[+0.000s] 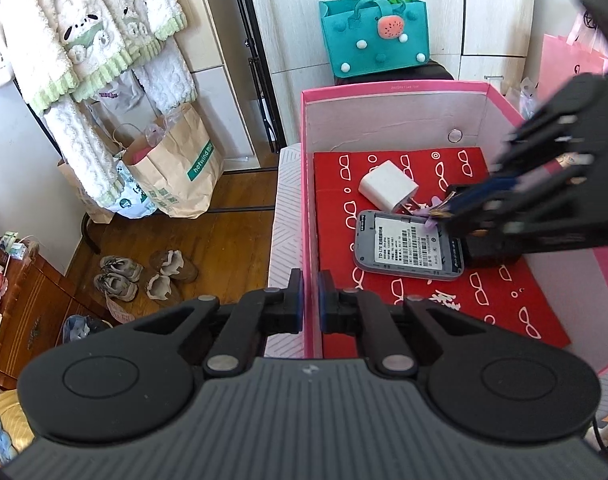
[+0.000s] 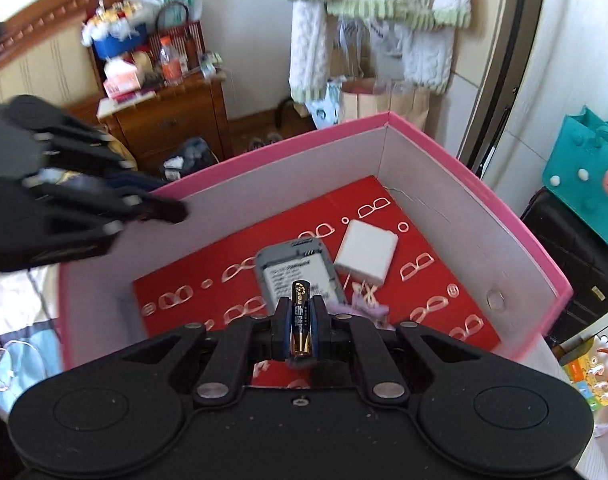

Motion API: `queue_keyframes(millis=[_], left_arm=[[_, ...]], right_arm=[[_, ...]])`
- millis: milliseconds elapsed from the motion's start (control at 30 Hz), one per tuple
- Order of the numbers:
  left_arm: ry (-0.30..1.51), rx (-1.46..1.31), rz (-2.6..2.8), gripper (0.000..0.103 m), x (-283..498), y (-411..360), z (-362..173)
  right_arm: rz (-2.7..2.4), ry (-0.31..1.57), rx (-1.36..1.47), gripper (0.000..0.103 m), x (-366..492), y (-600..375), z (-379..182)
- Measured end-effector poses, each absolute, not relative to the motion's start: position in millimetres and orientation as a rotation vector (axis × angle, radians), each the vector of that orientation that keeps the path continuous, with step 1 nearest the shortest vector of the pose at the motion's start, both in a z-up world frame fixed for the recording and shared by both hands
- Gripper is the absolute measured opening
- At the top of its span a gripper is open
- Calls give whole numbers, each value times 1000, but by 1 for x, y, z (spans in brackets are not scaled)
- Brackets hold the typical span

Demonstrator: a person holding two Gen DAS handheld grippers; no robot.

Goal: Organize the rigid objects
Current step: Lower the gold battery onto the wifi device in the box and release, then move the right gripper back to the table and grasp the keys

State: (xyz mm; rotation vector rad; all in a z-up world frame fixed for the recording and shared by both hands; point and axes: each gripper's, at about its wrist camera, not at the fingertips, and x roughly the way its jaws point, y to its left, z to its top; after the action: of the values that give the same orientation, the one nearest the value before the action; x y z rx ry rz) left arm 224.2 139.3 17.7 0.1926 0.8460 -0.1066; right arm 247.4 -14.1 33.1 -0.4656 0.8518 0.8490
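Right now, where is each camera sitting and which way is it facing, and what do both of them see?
Left wrist: on the left gripper, angled down over the pink box wall that its jaws pinch; the right gripper shows at right.
Right wrist: on the right gripper, angled down into the pink box; jaws shut on a battery, the left gripper shows at left.
Shared: the box, the grey device, the white charger, the red mat.
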Motion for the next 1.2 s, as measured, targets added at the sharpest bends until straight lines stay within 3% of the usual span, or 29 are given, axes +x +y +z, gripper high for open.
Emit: queue_keyframes(millis=[367,900,1200], left_arm=[[842,171,-100,7,223,140,19],[817,126,-77,7,226,140,19],[810,101,-91,7,223,144,18]], right_arm=[[860,836,-468,15,259,1,30],[682,785,-116,30,209,-146,97],[599,804,-34,36,175,-195,54]])
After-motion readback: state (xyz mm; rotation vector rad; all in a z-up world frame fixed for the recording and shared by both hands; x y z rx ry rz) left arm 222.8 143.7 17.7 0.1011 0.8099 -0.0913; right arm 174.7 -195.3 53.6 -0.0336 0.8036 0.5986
